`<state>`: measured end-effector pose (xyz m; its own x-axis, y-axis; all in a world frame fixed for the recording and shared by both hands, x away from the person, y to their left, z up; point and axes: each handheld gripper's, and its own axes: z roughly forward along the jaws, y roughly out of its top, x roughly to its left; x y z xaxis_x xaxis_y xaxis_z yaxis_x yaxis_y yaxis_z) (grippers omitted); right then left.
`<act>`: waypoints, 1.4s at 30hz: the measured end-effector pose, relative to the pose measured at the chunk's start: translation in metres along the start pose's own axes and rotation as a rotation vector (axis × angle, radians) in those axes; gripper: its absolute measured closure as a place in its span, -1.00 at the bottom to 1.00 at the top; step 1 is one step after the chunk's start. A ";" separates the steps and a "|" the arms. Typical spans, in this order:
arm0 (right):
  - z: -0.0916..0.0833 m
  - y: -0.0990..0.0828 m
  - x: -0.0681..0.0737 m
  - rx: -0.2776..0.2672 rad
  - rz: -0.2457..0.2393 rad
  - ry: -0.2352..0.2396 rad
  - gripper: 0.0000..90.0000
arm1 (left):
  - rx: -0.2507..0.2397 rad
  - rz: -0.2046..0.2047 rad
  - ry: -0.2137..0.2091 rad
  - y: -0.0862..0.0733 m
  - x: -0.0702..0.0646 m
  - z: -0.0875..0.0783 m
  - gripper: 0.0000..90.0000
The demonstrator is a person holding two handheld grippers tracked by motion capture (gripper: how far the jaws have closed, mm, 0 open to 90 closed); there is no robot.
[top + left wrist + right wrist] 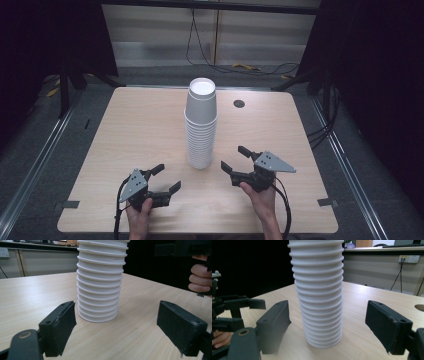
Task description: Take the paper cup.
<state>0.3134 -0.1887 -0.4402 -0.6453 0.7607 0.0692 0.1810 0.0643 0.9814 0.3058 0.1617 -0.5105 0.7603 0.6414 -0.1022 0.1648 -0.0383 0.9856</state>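
A tall stack of white paper cups (201, 125) stands upside down near the middle of the wooden table (140, 125). My left gripper (166, 178) rests low at the front left of the stack, open, its jaws empty and aimed at the stack's base (98, 297). My right gripper (235, 158) sits at the front right, also open and empty, with the stack (319, 295) standing just beyond its spread jaws. In the right gripper view the left gripper (234, 310) shows at the far left. A hand on the other gripper (201, 277) shows at the right of the left gripper view.
A small round grommet hole (239, 103) lies in the table behind the stack on the right. Cables (240, 65) run over the floor beyond the far edge. Dark stands and rails flank both sides of the table.
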 end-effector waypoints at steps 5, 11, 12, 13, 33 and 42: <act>0.004 0.014 0.000 0.008 -0.001 0.015 -0.63 | -0.008 -0.004 -0.008 0.000 -0.001 0.000 -0.66; 0.010 0.037 -0.001 -0.007 -0.018 0.041 -0.66 | -0.012 -0.012 -0.026 0.000 0.000 0.000 -0.66; 0.011 0.041 -0.002 -0.002 -0.023 0.046 -0.66 | -0.011 -0.011 -0.021 0.000 0.000 0.000 -0.66; 0.011 0.045 -0.002 0.000 -0.028 0.051 -0.66 | -0.011 -0.011 -0.022 0.000 0.000 0.000 -0.66; 0.026 0.106 -0.013 0.062 -0.062 0.222 -0.63 | -0.003 -0.013 -0.055 0.000 0.000 0.001 -0.66; 0.034 0.140 -0.021 0.047 -0.084 0.255 -0.56 | 0.004 -0.021 -0.051 0.000 0.001 0.001 -0.66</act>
<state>0.3775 -0.1733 -0.3101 -0.8246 0.5645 0.0364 0.1494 0.1553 0.9765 0.3073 0.1615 -0.5106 0.7877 0.6023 -0.1295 0.1833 -0.0284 0.9826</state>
